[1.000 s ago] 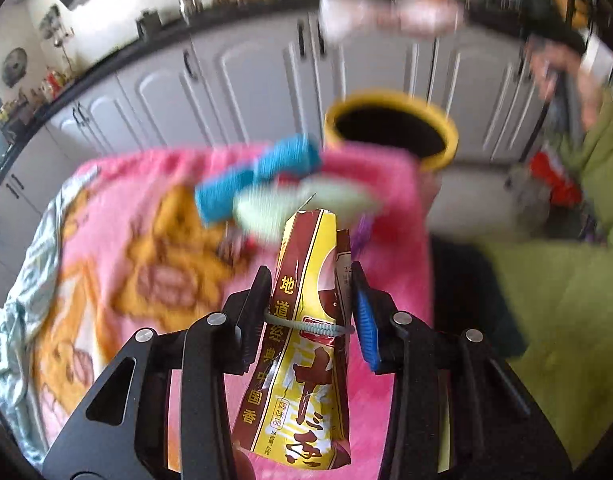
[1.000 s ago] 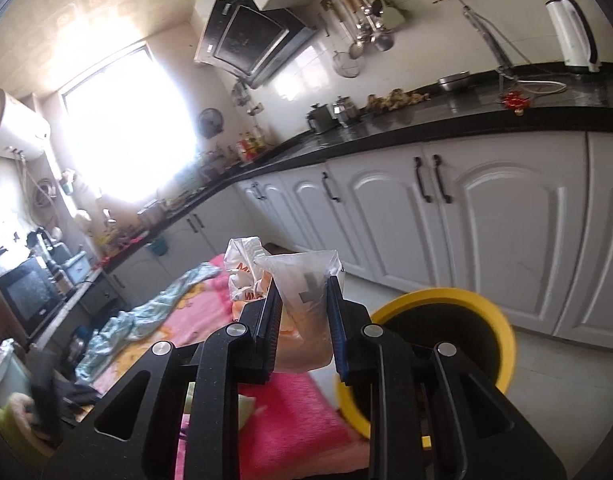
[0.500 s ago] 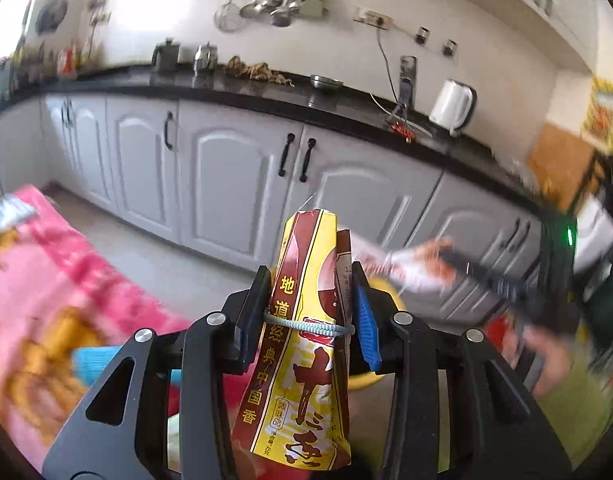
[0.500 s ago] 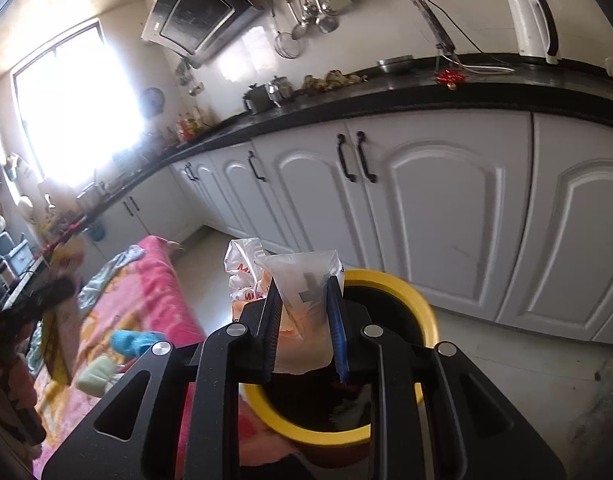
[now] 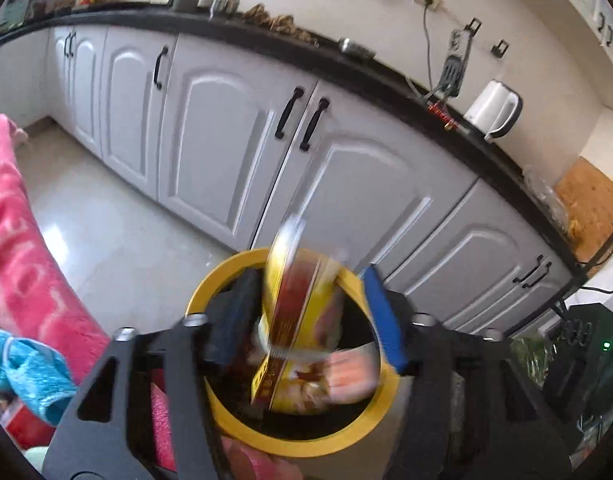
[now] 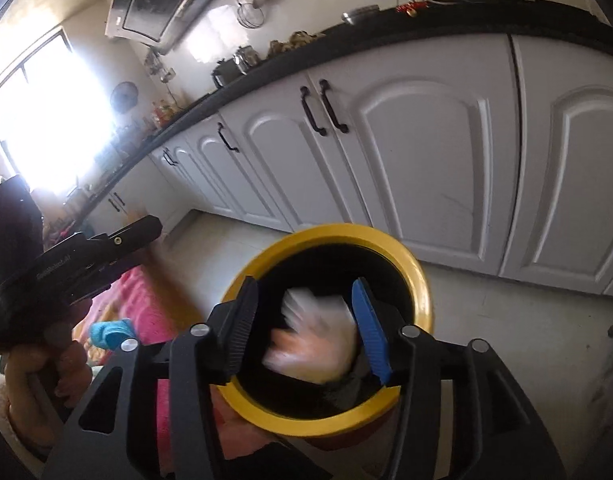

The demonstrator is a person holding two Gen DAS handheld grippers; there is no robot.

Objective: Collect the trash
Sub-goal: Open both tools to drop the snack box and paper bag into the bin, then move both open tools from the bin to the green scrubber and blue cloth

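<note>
L gripper (image 5: 306, 316): jaws spread wide, nothing clamped. Yellow-and-red snack wrapper (image 5: 294, 320) sits loose betw. the fingers, motion-blurred; judged to be dropping, not held.
Wrapper axis: long axis roughly upright, top tilted a little left, lower end already below the rim line of the yellow-rimmed bin (image 5: 210, 396).
Bin vs L gripper: bin mouth lies straight ahead and below the fingers; wrapper is over the opening, inside the rim ring, nearer its left half.
R gripper (image 6: 304, 326): jaws wide apart, gripping nothing. Pale crumpled plastic bag (image 6: 314, 340) between the fingers, heavily blurred, apart from both pads; judged falling.
Bin vs R gripper: same bin (image 6: 420, 292) directly under and ahead; bag is over the dark interior, well within the rim.
Key relation: both items are above the opening, so no sideways correction looks needed. Neither hand is clearly nearer; both hover right over the bin.
Next move (judgement): pull both grippers back toward the pink blanket (image 5: 22, 264) for further trash, if any.
Surroundings: bin stands on the floor beside the blanket edge, white cabinets (image 5: 226, 132) behind. Blue cloth (image 5: 30, 372) on the blanket, left.
Hidden/unclear: bin bottom dark, contents unreadable. Wrapper print illegible from blur. Bag contents, orange tint only, not identifiable. Near bin rim cut off by gripper bodies in both views.
</note>
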